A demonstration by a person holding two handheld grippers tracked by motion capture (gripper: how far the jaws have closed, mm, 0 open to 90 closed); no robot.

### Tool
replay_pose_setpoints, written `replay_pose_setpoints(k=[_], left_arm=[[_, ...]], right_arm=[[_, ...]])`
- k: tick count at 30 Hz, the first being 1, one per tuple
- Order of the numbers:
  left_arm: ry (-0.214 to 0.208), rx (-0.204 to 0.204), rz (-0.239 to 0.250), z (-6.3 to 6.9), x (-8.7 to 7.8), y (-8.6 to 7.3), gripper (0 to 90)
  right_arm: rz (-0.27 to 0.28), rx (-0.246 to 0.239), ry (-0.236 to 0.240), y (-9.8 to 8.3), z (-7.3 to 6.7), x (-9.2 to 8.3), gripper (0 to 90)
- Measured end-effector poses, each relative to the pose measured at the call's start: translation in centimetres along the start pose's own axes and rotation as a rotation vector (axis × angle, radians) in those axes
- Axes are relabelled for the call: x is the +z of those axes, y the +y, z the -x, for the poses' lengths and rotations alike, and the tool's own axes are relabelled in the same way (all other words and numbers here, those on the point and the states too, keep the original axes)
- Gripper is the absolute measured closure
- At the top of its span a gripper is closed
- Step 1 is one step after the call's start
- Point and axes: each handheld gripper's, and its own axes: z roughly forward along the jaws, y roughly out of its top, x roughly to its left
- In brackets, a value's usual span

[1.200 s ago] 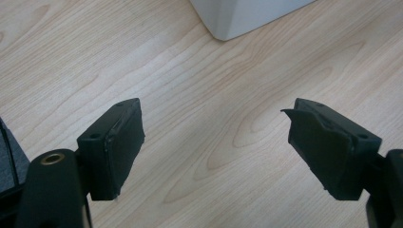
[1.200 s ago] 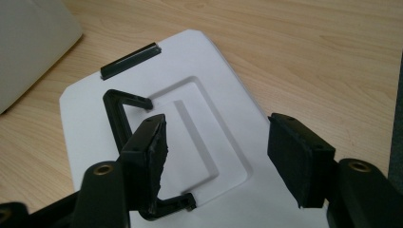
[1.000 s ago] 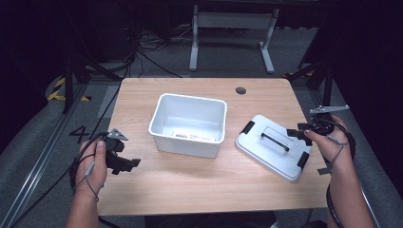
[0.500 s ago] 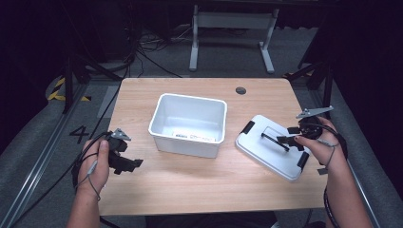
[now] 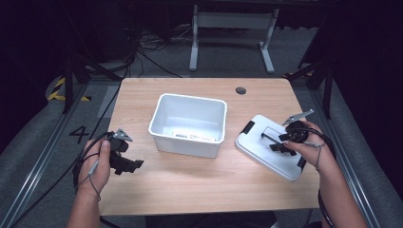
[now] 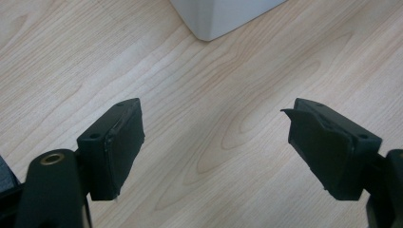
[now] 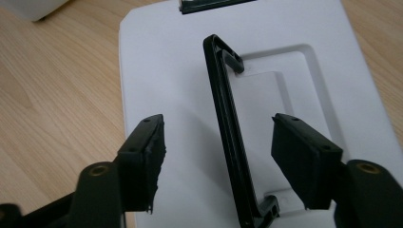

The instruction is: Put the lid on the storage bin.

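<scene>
**Student:** White plastic seems to be the main material; which part is being worked on?

**Instructor:** The flat white rectangular plastic lid [image 5: 268, 151], which lies on the pale wooden counter [image 5: 190, 180] toward its right edge, top side up. A black carrying handle [image 7: 228, 128] stands raised along its middle, above a shallow recessed panel, and a black latch [image 5: 247, 127] shows at the lid's end nearest the bin.

**Student:** Where is the right tool?

**Instructor:** The right tool [image 5: 280, 141] sits low over the lid. In the right gripper view [image 7: 218, 161], its two black jaws stand on either side of the handle, with a gap between each pad and the bar. The jaws have just been closing a little, yet they are apart and grip nothing.

**Student:** And the left tool?

**Instructor:** The left tool [image 5: 130, 164] is held near the counter's left edge, well apart from the lid. In the left gripper view [image 6: 216, 152] its jaws are spread wide over bare wood, holding nothing.

**Student:** What stands between the two?

**Instructor:** An open white rectangular plastic bin [image 5: 164, 135], upright at the middle of the counter, just beside the lid. One of its corners [image 6: 209, 21] appears at the top of the left gripper view.
</scene>
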Motion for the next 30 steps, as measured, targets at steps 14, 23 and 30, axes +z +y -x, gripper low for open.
replay_pose_setpoints(k=[14,23,30], left_arm=[[-0.011,0.012,-0.008,0.0,0.3,0.2,19.9],[-0.010,0.020,-0.009,0.1,0.4,0.3,19.9],[-0.011,0.021,-0.008,0.1,0.3,0.3,19.9]], right_arm=[[-0.040,-0.060,-0.049,0.1,0.2,1.2,75.8],[0.012,-0.097,-0.097,-0.1,0.8,0.9,83.3],[0.031,-0.116,-0.098,0.1,0.7,0.5,85.4]])
